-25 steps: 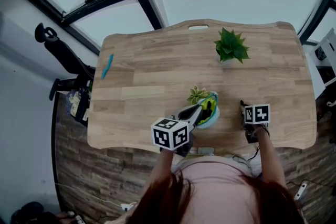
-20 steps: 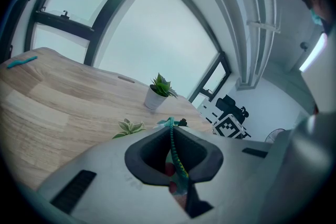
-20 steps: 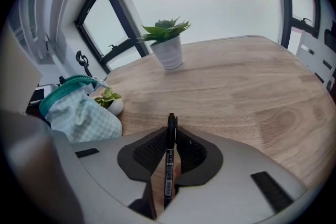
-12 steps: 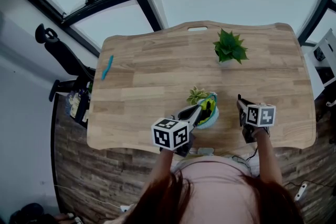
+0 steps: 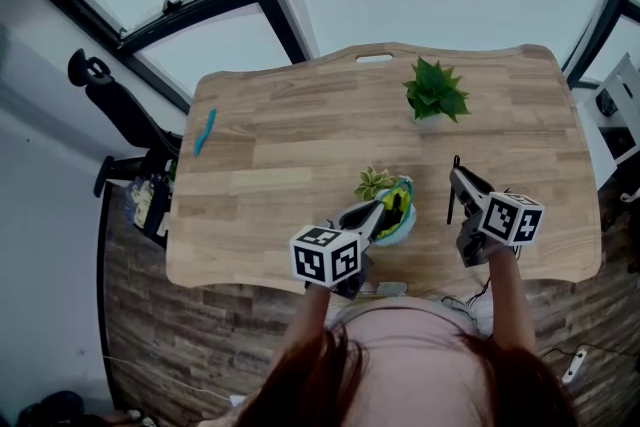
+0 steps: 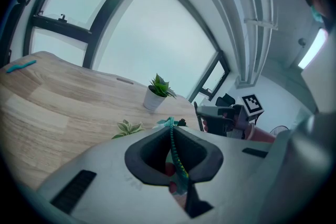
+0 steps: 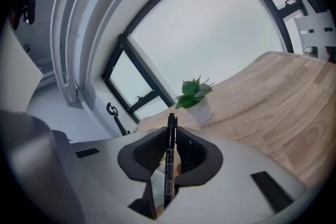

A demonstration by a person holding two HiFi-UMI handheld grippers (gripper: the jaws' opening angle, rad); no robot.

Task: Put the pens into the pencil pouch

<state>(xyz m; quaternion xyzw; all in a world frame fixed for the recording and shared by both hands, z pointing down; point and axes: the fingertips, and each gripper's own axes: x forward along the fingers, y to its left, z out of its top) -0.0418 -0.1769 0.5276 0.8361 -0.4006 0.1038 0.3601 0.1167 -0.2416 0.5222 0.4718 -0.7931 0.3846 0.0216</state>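
A teal pencil pouch with a leafy print stands near the table's front edge. My left gripper is shut on the pouch's zipper edge, which runs up between its jaws. To the pouch's right, my right gripper hangs above the table, shut on a black pen. In the right gripper view the black pen stands upright between the pads, its tip sticking out past them. A blue pen lies far off at the table's left edge.
A small potted plant in a white pot stands at the back of the wooden table. Beyond the table are big windows. A black chair sits off the left edge. The person's arms and hair fill the bottom of the head view.
My right gripper has risen from the tabletop with the black pen and tilted, the pen now lifted off the wood. The left gripper and the pouch have not moved.
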